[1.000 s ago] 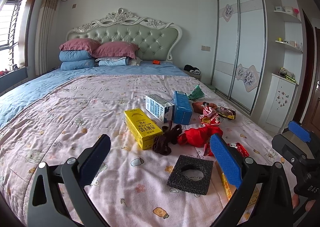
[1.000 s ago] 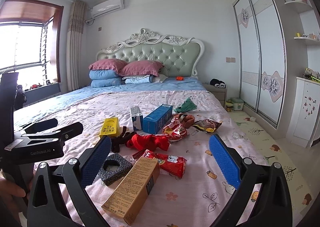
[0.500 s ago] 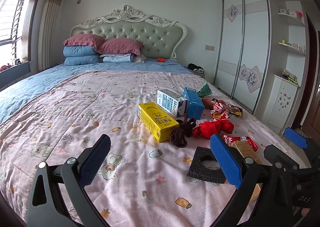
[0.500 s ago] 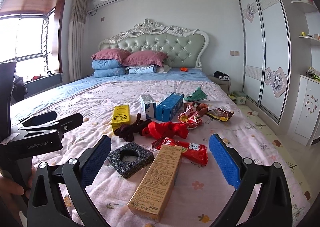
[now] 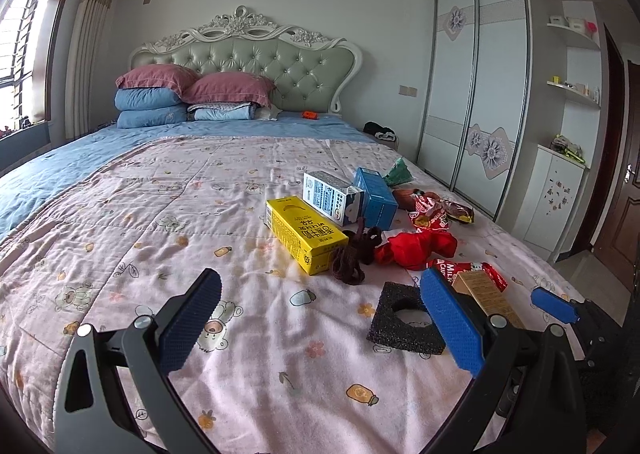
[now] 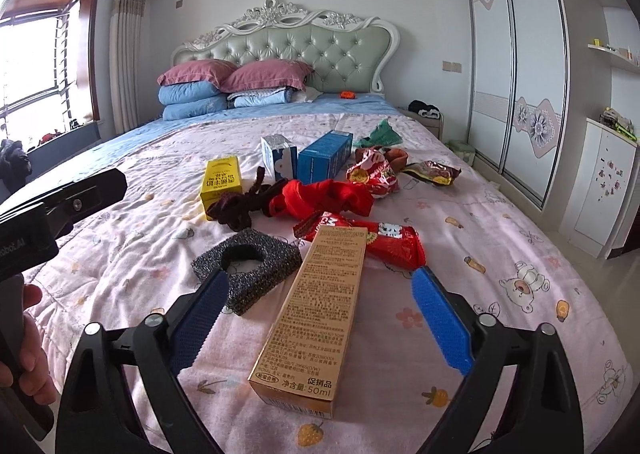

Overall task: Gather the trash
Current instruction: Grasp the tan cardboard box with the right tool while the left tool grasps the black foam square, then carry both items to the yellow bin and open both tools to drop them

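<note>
Trash lies scattered on the pink quilt (image 6: 480, 238). A long tan box (image 6: 320, 310) lies lengthwise between the pads of my right gripper (image 6: 318, 282). Its jaws are closing but the pads stand clear of the box. Beside it sit a black foam square (image 6: 248, 266) and a red snack wrapper (image 6: 384, 240). Farther back lie a red cloth (image 6: 324, 193), a brown sock (image 6: 236, 205), a yellow carton (image 6: 221, 179) and a blue box (image 6: 324, 157). My left gripper (image 5: 320, 286) is open over bare quilt, left of the foam square (image 5: 400, 328).
Pillows (image 5: 192, 93) and a padded headboard (image 5: 248, 69) stand at the far end of the bed. A wardrobe with sliding doors (image 5: 476, 85) lines the right wall. The bed's right edge drops to the floor (image 6: 616, 282). A hand (image 6: 32, 354) holds the left gripper.
My right gripper has come down and forward over the tan box, and its jaws have narrowed around it. The left gripper shifted slightly at first, then kept still.
</note>
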Action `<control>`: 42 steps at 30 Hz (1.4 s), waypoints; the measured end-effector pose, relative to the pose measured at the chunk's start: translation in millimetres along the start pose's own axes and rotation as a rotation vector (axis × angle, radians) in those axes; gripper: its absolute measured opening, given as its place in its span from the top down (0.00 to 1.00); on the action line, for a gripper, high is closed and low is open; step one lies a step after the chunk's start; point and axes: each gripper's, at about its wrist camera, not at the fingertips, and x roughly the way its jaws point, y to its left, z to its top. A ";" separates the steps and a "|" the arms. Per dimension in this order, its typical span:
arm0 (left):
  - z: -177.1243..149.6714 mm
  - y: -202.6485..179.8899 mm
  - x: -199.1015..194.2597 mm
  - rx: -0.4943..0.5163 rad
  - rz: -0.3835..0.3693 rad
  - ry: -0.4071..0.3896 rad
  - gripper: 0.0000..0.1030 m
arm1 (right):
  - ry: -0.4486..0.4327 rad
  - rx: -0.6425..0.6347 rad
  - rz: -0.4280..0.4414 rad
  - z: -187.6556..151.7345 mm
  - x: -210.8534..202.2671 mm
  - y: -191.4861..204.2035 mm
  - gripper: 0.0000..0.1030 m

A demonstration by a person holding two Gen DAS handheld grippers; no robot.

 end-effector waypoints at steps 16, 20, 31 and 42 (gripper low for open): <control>-10.4 -41.7 34.0 0.096 -0.076 0.126 0.04 | 0.046 0.063 0.116 -0.5 -11.6 -35.3 0.66; -14.2 -51.7 56.2 0.107 -0.119 0.206 0.04 | -0.001 0.095 0.113 7.7 -27.5 -55.1 0.66; -19.9 -78.3 103.1 0.176 -0.105 0.373 0.04 | -0.020 0.155 0.117 10.5 -31.2 -92.4 0.66; -26.6 -77.0 109.4 0.147 -0.100 0.426 0.34 | -0.008 0.176 0.132 5.2 -26.9 -106.0 0.66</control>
